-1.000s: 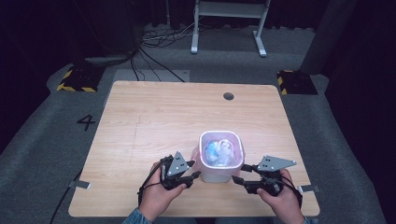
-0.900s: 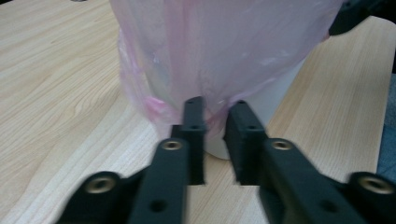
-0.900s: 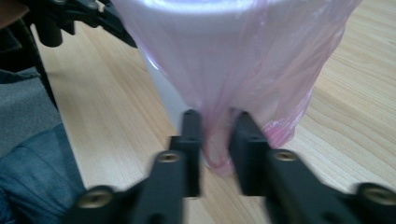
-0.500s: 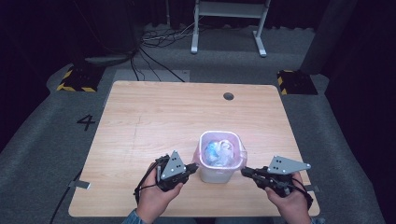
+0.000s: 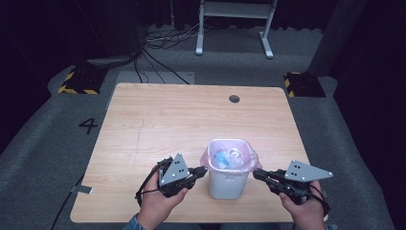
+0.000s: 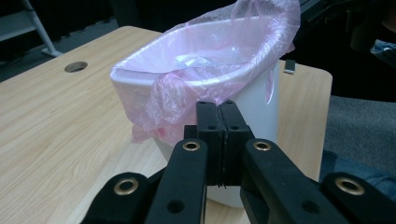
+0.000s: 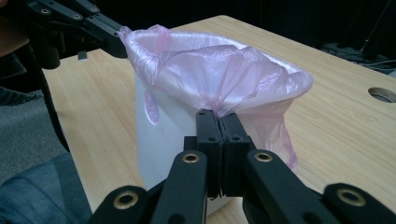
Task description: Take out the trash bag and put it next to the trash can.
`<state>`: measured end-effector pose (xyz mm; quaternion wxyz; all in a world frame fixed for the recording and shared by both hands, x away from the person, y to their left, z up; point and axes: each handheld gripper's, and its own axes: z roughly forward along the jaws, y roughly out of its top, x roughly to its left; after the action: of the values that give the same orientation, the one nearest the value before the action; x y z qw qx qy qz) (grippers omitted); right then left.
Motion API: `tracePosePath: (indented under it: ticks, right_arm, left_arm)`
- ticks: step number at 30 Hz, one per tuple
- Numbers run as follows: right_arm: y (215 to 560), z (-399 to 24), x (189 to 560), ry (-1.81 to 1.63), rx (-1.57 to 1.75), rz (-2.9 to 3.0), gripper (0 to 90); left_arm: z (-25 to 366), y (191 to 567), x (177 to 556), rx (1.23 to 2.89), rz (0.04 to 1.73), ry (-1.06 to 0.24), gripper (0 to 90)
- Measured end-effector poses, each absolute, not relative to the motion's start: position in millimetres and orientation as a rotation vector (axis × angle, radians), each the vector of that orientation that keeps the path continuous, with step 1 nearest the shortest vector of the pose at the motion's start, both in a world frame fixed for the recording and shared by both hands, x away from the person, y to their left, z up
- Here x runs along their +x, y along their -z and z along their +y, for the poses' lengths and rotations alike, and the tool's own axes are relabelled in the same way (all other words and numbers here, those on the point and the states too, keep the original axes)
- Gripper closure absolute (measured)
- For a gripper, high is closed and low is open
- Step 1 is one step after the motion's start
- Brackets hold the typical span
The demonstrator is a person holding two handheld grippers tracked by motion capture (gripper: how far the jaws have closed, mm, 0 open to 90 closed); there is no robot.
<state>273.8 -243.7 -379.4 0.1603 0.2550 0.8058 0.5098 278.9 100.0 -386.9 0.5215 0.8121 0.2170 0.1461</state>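
Two grips, one on each side of the pink bag (image 5: 229, 155) — that is how we stand, and the step in hand looks to us like lifting the liner out of the white bin (image 5: 228, 182), which sits near the front edge of the wooden table (image 5: 158, 120) between our hands. To do it well we should raise both sides together and straight up, keeping the pull even so the thin plastic peels off the rim without tearing and the bin does not tip or drag along with it; the crumpled blue and white rubbish inside should stay low in the bag. Our left gripper (image 6: 218, 108) has its jaws pressed together on a fold of the bag's overhanging skirt at the near side of the rim. Our right gripper (image 7: 218, 116) is likewise clamped tight, on a gathered pinch of film drawn taut from the opposite rim. Whether either pinch holds enough plastic to bear the load we cannot tell — so a slow pull seems wise.
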Motion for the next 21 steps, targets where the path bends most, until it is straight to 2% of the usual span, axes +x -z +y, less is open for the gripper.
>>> tracePosePath:
  ticks: [12,19,21]
  right_arm:
    - [388,-255,249,-1.424,0.735,2.416,83.4]
    - [389,-262,244,-1.488,0.744,2.419,80.3]
    - [386,-264,243,-1.519,0.737,2.401,84.6]
  left_arm:
    - [96,388,248,2.012,0.405,-0.305,85.5]
    - [94,385,250,1.936,0.409,-0.238,88.5]
    - [95,384,253,1.898,0.428,-0.215,89.3]
